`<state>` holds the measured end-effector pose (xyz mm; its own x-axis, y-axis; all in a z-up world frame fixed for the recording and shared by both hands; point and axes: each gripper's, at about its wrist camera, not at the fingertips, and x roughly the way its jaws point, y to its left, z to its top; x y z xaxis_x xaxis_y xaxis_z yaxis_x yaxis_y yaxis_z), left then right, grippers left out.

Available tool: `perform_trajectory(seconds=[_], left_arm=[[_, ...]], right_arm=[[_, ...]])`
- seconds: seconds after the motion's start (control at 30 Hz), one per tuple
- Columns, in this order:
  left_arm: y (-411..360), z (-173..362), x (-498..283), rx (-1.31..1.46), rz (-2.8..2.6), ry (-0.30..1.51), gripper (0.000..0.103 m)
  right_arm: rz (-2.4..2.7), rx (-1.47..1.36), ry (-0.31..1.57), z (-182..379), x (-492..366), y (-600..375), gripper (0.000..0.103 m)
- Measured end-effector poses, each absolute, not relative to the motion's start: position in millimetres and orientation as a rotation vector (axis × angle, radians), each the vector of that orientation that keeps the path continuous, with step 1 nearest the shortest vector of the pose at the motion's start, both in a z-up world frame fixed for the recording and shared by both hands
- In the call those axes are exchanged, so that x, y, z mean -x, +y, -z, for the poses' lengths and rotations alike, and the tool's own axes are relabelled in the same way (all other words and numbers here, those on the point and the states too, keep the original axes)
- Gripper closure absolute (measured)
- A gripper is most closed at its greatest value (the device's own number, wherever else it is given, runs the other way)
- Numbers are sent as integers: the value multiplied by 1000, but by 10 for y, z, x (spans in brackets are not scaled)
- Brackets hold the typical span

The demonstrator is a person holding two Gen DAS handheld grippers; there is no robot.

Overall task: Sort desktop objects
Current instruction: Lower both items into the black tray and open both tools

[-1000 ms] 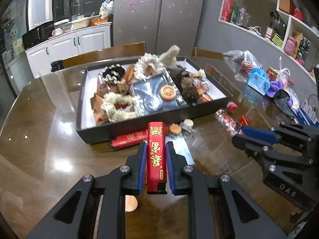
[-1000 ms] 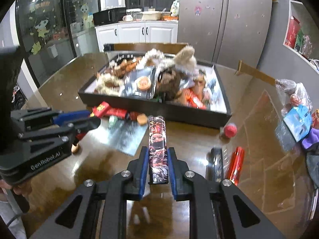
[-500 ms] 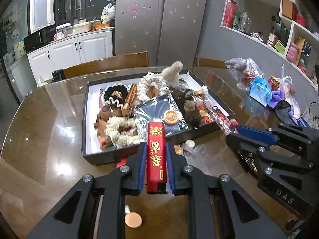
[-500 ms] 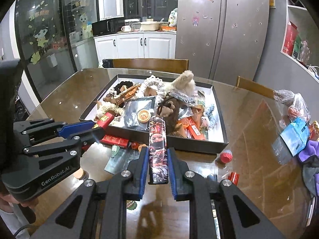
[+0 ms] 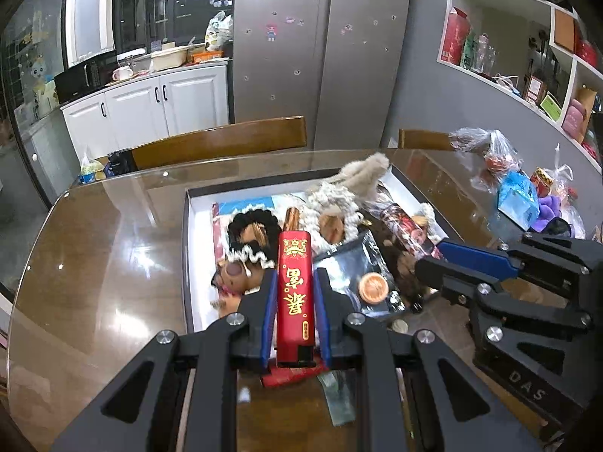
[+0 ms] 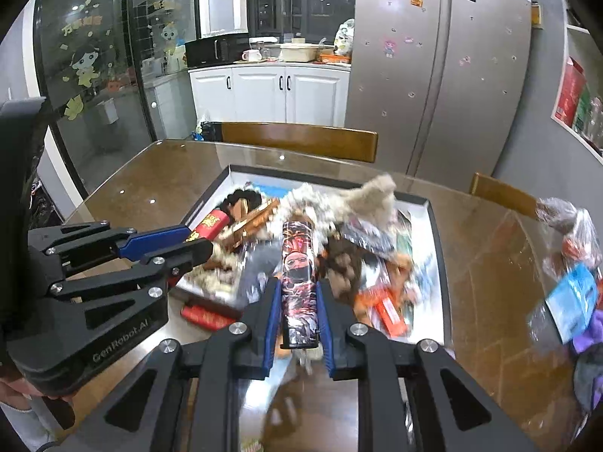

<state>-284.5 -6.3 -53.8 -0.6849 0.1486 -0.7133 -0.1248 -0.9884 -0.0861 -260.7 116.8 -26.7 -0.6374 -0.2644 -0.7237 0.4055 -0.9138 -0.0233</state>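
My left gripper [image 5: 295, 275] is shut on a red lighter [image 5: 295, 293] with gold characters, held lengthwise between the blue pads. My right gripper [image 6: 297, 282] is shut on a lighter [image 6: 297, 260] printed with a dark figure pattern. Both hang over the near edge of a black tray [image 5: 188, 248] with a white inside, piled with plush toys, hair ties and packets. In the left wrist view the right gripper [image 5: 433, 256] is alongside at the right. In the right wrist view the left gripper [image 6: 196, 241] is at the left with the red lighter [image 6: 211, 222] sticking out of it.
Another red lighter [image 6: 205, 316] lies on the glass table just in front of the tray. A copper round tin [image 5: 373, 288] rests on a silver bag inside it. Plastic bags and a blue box [image 5: 518, 196] crowd the table's right side. Wooden chairs [image 5: 222, 143] stand behind.
Both grippers have risen and moved forward, from above the table in front of the tray to over its near edge. Each keeps its lighter.
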Motion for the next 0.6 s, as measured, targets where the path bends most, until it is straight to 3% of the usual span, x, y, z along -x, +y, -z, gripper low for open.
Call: perform_trajectory(seconds=[0.6], left_arm=[[-157,736,3185,1224,-2747,-46,83]], right_arm=[[2508,-1124,246,465,3088,991,84]])
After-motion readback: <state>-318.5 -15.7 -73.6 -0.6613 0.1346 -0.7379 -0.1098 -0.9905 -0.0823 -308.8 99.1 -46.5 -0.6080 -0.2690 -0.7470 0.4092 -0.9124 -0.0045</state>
